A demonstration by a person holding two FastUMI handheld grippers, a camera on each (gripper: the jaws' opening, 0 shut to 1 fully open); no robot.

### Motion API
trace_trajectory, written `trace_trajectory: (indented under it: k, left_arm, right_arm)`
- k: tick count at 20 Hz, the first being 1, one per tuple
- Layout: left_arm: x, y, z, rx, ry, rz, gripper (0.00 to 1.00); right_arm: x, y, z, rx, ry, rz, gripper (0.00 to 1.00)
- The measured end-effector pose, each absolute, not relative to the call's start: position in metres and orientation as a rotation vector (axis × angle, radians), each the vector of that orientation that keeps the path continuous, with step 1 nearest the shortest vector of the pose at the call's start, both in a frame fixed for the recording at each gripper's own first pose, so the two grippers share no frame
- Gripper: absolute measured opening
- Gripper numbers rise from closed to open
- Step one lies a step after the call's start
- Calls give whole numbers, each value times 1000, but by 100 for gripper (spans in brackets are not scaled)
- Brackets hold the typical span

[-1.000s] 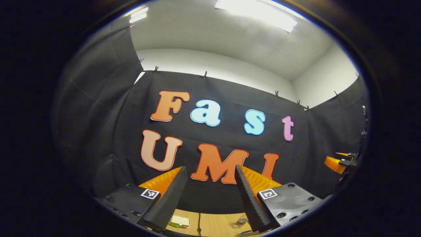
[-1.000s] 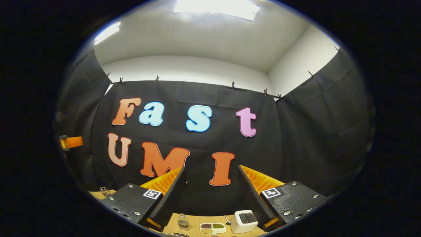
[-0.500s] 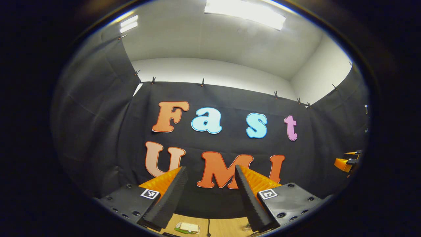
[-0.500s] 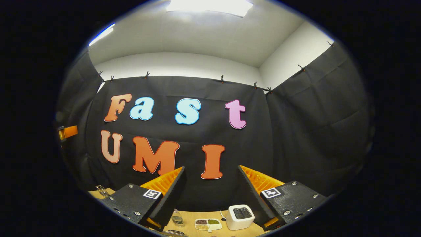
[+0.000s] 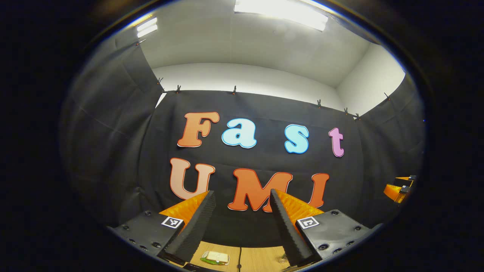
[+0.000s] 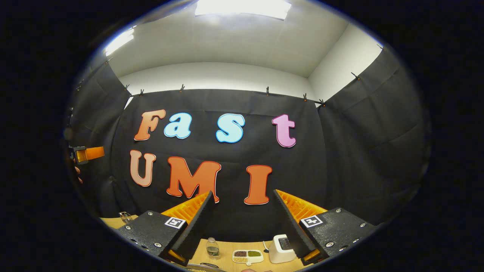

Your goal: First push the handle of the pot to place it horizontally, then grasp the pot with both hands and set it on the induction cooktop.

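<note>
Both grippers are held high and point at the black cloth wall. In the left gripper view my left gripper [image 5: 241, 194] stands open, with nothing between its black ribbed fingers [image 5: 196, 223]. The right gripper [image 5: 397, 188] shows as an orange part at the far right edge. In the right gripper view my right gripper [image 6: 243, 194] is also open and empty. The left gripper [image 6: 87, 153] appears at the far left edge. A thin metallic edge [image 6: 204, 266] peeks in at the very bottom; I cannot tell what it is.
A strip of wooden table [image 6: 227, 247] lies below the fingers. On it stand a small bottle [image 6: 213, 249], a divided dish of grains [image 6: 247, 256] and a white appliance [image 6: 280, 249]. The left gripper view has a wrapped sandwich-like item [image 5: 215, 257] and a dark cable [image 5: 239, 258].
Both views drifted slightly against the wall. The right gripper turned a little left, so the white appliance now sits partly behind its right finger. Both grippers stayed open.
</note>
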State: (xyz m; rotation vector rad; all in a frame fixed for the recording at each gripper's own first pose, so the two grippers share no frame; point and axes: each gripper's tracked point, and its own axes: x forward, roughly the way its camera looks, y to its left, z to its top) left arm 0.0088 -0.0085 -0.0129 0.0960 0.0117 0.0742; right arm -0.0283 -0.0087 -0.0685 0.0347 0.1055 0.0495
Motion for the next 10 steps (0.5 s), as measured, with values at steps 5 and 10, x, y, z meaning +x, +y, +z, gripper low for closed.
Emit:
trace_trajectory:
  k: [5,10]
  left_arm:
    - [-5,1,-16,139,26,98,98]
    - [-18,8,-30,159,65,96,90]
  right_arm:
    - [-44,10,-90,35,166,76,97]
    - [-76,38,-146,45,332,96,95]
